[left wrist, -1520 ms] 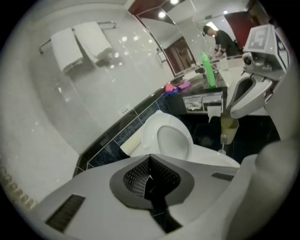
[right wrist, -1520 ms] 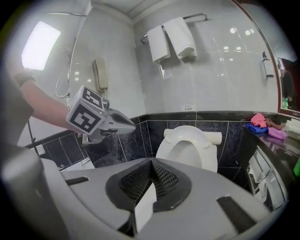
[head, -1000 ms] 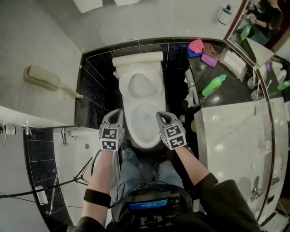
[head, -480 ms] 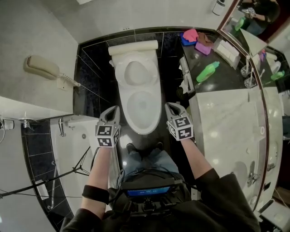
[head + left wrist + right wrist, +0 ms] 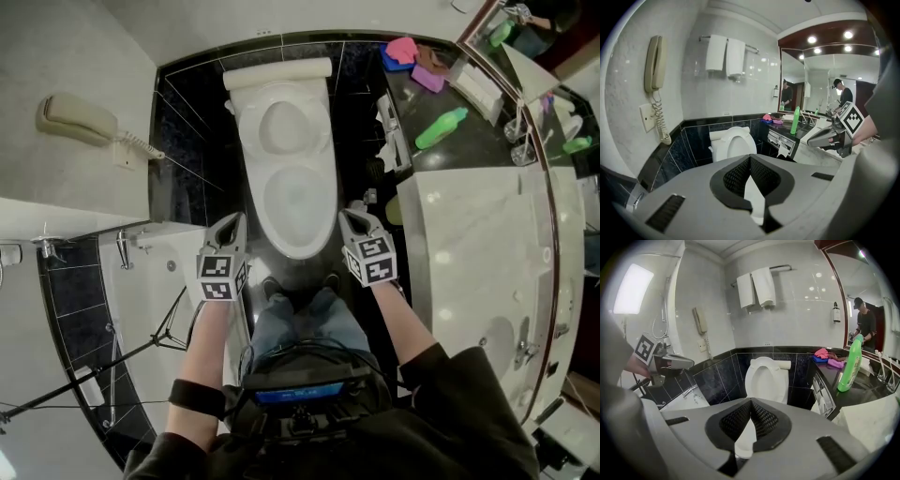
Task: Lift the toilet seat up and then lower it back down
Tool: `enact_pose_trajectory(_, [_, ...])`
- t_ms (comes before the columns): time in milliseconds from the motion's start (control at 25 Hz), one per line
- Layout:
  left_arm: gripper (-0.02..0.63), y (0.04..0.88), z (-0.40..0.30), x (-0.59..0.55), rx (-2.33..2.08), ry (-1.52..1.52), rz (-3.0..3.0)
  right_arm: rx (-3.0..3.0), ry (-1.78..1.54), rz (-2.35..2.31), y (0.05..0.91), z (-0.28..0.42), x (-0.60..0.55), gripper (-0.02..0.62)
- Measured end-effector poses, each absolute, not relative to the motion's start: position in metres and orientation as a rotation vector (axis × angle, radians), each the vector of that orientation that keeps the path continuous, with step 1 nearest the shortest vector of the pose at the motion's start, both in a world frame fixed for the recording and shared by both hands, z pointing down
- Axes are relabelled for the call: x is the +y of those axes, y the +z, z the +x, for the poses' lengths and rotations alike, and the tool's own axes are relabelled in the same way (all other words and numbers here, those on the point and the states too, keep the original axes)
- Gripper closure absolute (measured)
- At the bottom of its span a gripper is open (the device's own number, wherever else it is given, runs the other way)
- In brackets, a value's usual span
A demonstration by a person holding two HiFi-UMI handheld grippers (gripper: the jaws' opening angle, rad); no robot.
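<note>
1. the toilet seat (image 5: 281, 127) stands raised at the back of the white bowl (image 5: 300, 202), leaning toward the dark tiled wall. it shows upright in the right gripper view (image 5: 766, 376) and the left gripper view (image 5: 733, 145).
2. a white roll (image 5: 277, 70) lies across the top behind the seat.
3. the left gripper (image 5: 236, 221) hangs beside the bowl's front left. its jaws are clenched tip to tip (image 5: 750, 157) with nothing between them.
4. the right gripper (image 5: 349, 216) hangs beside the bowl's front right. its jaws are likewise pressed together and empty (image 5: 751, 400).
5. neither gripper touches the seat. in both gripper views the toilet stands ahead of the jaws, apart from them.
6. the person's legs (image 5: 300, 323) are at the foot of the bowl, between the two grippers.
7. a wall phone (image 5: 75, 120) with a coiled cord hangs on the left wall.
8. a marble counter (image 5: 469, 244) runs along the right side. on its dark end stand a green bottle (image 5: 441, 127) and pink cloths (image 5: 405, 49).
9. two white towels (image 5: 757, 287) hang on a rail above the toilet.
</note>
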State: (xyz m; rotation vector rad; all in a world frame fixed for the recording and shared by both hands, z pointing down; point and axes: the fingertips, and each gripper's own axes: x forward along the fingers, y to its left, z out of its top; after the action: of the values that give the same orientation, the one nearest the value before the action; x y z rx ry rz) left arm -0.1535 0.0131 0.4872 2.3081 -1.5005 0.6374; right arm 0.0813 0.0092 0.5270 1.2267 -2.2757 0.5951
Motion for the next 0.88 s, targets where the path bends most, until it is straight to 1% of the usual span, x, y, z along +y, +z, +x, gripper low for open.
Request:
enact_pose_trajectory(400, [0.6, 0.494, -0.157, 0.024, -1.484, 0.657, 2.306, -2.272, 0.593, 1.227, 0.529, 0.073, 0.011, 0.592])
enact_pose_trajectory(880, [0.6, 0.5, -0.144, 0.027, -1.468, 0.655, 2.298, -2.27, 0.588, 1.21, 0.534, 0.077, 0.011, 0.592])
